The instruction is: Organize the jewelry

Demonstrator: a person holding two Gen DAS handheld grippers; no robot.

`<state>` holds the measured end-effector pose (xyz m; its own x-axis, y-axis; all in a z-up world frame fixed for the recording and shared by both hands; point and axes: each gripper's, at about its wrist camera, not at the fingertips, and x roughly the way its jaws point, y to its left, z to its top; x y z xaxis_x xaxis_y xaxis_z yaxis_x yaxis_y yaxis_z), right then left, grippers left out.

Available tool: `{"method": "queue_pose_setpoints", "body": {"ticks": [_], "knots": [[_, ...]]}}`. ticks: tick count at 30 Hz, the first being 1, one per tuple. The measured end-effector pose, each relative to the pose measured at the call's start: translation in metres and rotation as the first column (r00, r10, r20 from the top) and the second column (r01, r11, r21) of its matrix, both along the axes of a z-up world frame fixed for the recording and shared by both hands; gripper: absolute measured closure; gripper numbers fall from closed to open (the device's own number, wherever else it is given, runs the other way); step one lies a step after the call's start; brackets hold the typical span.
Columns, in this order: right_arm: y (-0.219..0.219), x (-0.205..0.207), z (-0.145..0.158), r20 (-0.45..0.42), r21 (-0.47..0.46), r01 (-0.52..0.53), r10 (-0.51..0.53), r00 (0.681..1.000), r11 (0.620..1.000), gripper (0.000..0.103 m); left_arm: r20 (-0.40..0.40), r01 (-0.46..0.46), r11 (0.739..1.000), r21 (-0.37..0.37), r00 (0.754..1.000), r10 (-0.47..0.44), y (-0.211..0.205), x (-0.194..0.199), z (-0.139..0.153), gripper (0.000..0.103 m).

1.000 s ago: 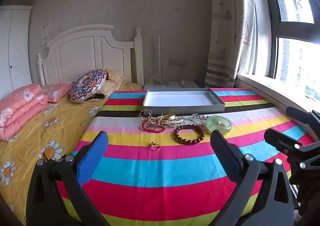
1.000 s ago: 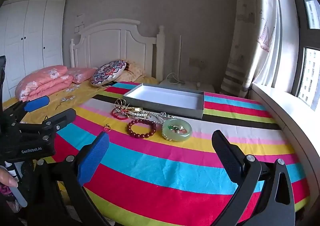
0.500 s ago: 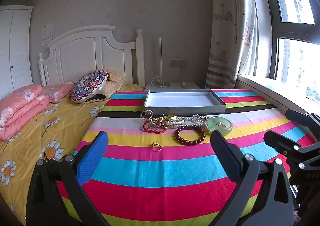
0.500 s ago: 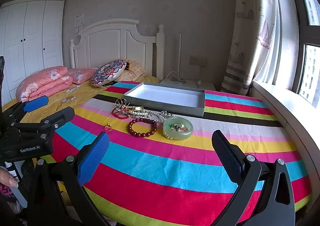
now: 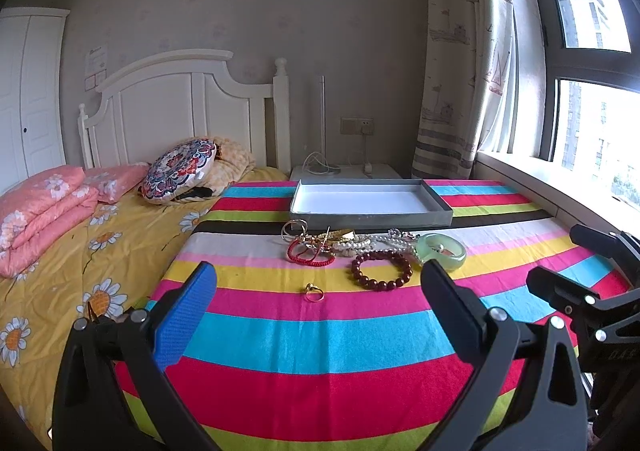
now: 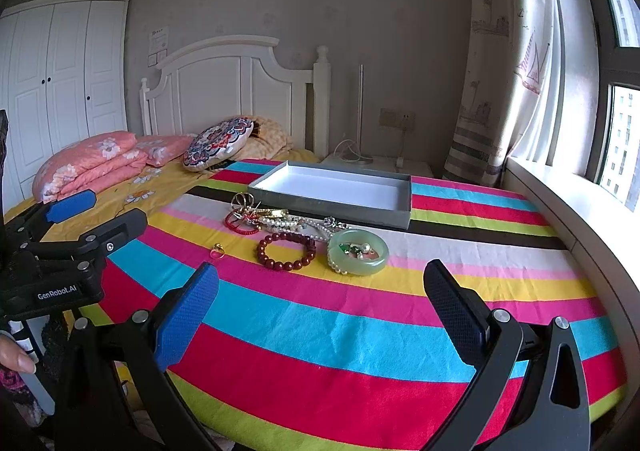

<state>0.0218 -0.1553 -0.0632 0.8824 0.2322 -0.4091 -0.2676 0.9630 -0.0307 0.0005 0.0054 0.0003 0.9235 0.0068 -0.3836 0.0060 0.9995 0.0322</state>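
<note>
Both tools hang above the near part of the striped cloth, well short of the jewelry. The left tool (image 5: 316,315) has its fingers spread wide with nothing between them; the right tool (image 6: 320,309) is likewise spread and empty.

The tray (image 6: 400,213), grey outside and white inside, holds nothing. All the jewelry lies on the cloth just in front of the tray: a tangle of thin hoops, a red cord bracelet (image 5: 310,254) and a pearl strand (image 6: 286,224) nearest its front wall, a dark red bead bracelet (image 6: 286,249) a little further out, a pale green bangle (image 6: 358,251) beside that with small pieces lying inside its ring, and a small gold ring (image 5: 314,291) alone, furthest from the tray.

The bangle looks stiff, smooth and likely brittle; pinch it across its band and set it down gently. The bead bracelet should be light and floppy, so take it at one bead. The ring is tiny and may slip; the tangle could drag its neighbours along.
</note>
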Motion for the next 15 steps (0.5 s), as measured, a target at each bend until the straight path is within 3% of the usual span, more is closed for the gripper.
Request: {"method": "queue_pose_setpoints", "body": {"ticks": [15], "knots": [[-0.0008, 0.0015, -0.0022, -0.005, 0.005, 0.003, -0.003, 1.000, 1.000, 0.004, 0.004, -0.002, 1.000, 0.004, 1.000, 0.002, -0.0010, -0.0021, -0.0009, 0.002]]}}
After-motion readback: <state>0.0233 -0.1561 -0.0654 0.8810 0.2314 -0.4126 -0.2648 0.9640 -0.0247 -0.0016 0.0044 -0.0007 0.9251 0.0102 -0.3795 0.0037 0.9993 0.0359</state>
